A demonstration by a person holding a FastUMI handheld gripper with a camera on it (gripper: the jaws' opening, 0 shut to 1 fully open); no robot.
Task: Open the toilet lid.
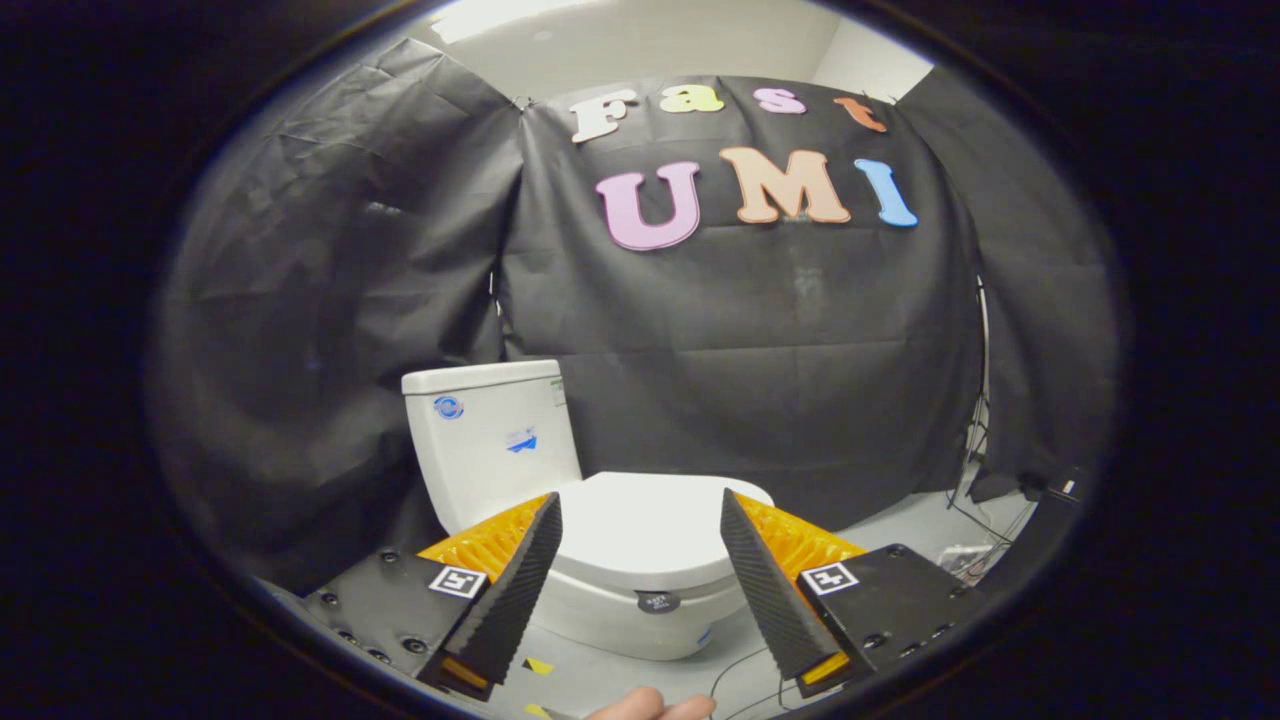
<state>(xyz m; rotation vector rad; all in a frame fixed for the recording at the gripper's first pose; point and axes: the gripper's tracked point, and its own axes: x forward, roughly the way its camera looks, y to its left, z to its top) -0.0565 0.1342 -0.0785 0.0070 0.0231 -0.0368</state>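
A white toilet stands ahead of me, its tank (pixel 492 435) to the left against the black cloth wall. The toilet lid (pixel 645 525) lies flat and closed on the bowl (pixel 620 620), and a small dark round tab (pixel 657 601) sits on its front edge. My gripper (pixel 640 515) is open, its two fingers spread wide and framing the lid from above and in front. Neither of the fingers (pixel 520 590) touches the lid. Nothing is between them.
Black cloth walls close the booth behind and on both sides. The grey floor (pixel 900 520) runs to the right of the toilet, with cables and a dark stand (pixel 1040 520) there. Yellow tape marks (pixel 538 665) lie on the floor. A person's fingers (pixel 650 707) show beneath the gripper.
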